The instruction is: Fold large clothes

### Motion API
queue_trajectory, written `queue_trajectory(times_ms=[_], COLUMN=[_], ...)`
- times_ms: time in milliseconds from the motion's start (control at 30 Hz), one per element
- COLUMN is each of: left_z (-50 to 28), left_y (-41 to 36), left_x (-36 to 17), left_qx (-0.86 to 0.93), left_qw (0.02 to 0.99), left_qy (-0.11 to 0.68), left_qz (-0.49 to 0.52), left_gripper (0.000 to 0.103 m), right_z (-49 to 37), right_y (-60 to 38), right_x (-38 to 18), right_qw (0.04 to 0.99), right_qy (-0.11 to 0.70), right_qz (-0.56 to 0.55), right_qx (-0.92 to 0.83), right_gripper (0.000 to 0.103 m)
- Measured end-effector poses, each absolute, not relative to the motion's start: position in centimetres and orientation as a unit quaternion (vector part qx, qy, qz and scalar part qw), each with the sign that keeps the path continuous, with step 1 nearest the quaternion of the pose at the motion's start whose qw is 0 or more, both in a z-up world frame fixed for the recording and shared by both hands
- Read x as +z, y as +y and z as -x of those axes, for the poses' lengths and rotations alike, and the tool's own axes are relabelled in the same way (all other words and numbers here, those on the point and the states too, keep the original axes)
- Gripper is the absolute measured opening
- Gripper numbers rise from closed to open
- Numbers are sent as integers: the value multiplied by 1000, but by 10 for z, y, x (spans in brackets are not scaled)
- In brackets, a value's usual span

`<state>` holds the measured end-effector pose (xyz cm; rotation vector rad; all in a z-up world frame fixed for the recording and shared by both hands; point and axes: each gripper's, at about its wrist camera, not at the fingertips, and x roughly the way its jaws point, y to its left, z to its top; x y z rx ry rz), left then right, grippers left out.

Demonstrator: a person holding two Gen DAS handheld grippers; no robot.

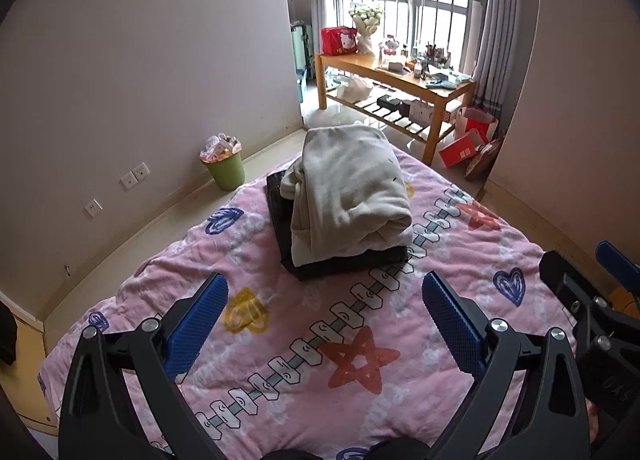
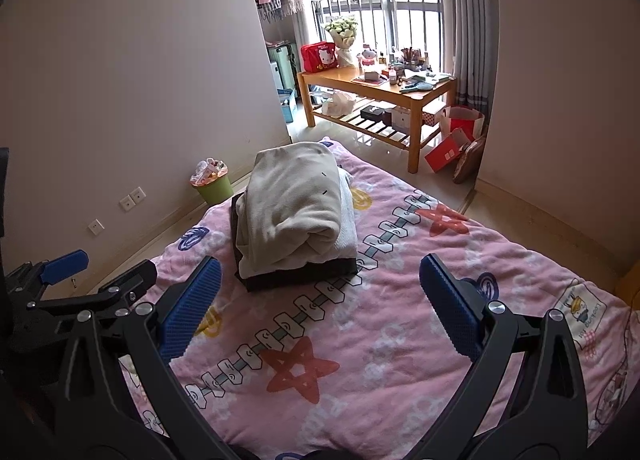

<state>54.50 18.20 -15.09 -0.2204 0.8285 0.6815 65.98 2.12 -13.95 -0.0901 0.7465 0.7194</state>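
A folded cream garment [image 1: 348,191] [image 2: 294,203] lies on top of a folded dark garment [image 1: 340,264] [image 2: 300,276], stacked on the far half of a pink patterned quilt [image 1: 440,372] [image 2: 400,360]. My left gripper [image 1: 325,292] hangs open over the quilt, short of the stack, nothing between its blue pads. My right gripper [image 2: 320,274] is also open and empty, just in front of the stack. Each gripper shows at the edge of the other's view: the right one [image 1: 600,300] and the left one [image 2: 68,272].
A green waste bin [image 1: 224,165] [image 2: 212,183] stands by the left wall beyond the bed. A wooden bench table [image 1: 400,79] [image 2: 384,91] loaded with small items stands by the window, red bags [image 2: 456,139] on the floor beside it. Clothes hang above.
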Motion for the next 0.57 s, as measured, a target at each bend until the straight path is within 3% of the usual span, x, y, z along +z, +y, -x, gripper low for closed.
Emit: queue_trajectory(times_ms=[567], left_z=[-534], left_y=[184], left_x=[-140], left_qx=[328], left_qw=[852], left_qy=[390], left_qz=[118], left_gripper=[95], right_z=[-653], right_y=[14], right_x=[-122], right_qw=[871], right_qy=[350], right_qz=[33], right_qx=[344], right_gripper=[97])
